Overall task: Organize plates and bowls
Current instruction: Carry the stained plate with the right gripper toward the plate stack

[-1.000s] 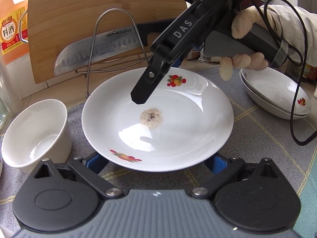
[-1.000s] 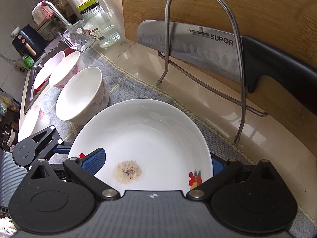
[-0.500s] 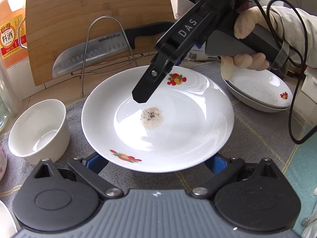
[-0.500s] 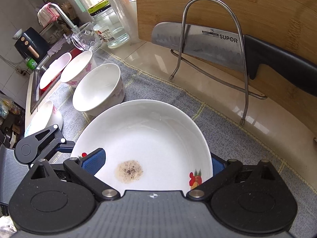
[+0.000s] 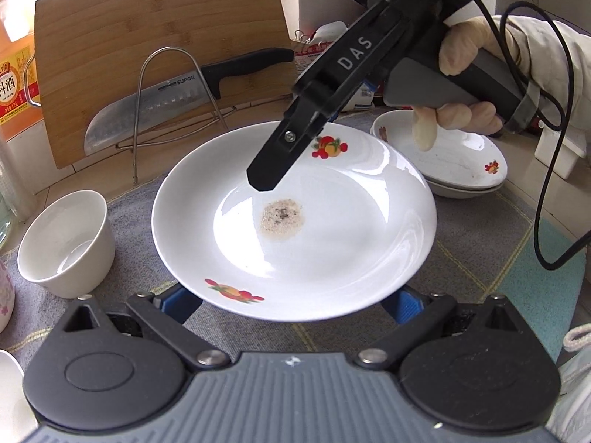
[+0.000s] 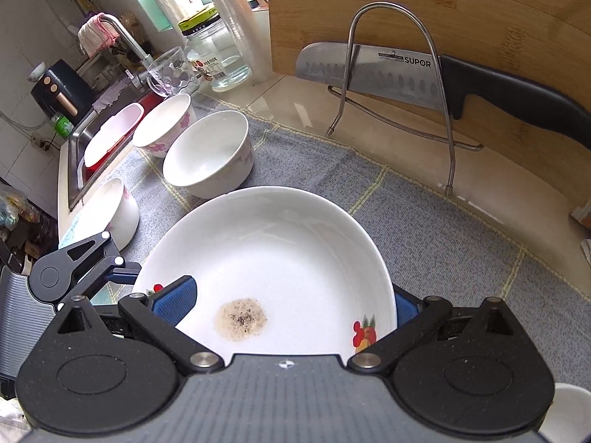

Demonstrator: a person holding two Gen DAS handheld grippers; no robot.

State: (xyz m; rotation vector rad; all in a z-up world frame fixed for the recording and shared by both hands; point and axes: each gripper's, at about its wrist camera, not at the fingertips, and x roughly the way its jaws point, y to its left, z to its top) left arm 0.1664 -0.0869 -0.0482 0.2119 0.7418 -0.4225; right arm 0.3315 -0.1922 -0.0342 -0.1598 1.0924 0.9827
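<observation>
A white plate [image 5: 332, 240] with fruit prints and a brown speckled stain [image 5: 282, 217] hangs level above the grey mat. My right gripper [image 5: 264, 184] comes in from the upper right and is shut on the plate's far rim. One finger lies on top, the other is hidden beneath. The right wrist view shows the plate [image 6: 277, 258] between that gripper's [image 6: 288, 306] pads. My left gripper [image 5: 290, 304] stands open, both blue pads under the plate's near edge. Two stacked plates [image 5: 461, 162] sit at the right. A white bowl [image 5: 66, 243] stands at the left.
A wooden cutting board [image 5: 147, 37] leans at the back behind a wire rack [image 5: 177, 110] holding a knife [image 5: 155, 107]. Several more bowls [image 6: 162, 125] line the mat [image 6: 424, 229] toward the sink [image 6: 74, 155]. A glass jar [image 6: 218, 59] and a tumbler stand near the tap.
Both grippers have risen with the plate between them. The bowl, rack and mat look smaller and farther below. The stacked plates have come more fully into the left wrist view.
</observation>
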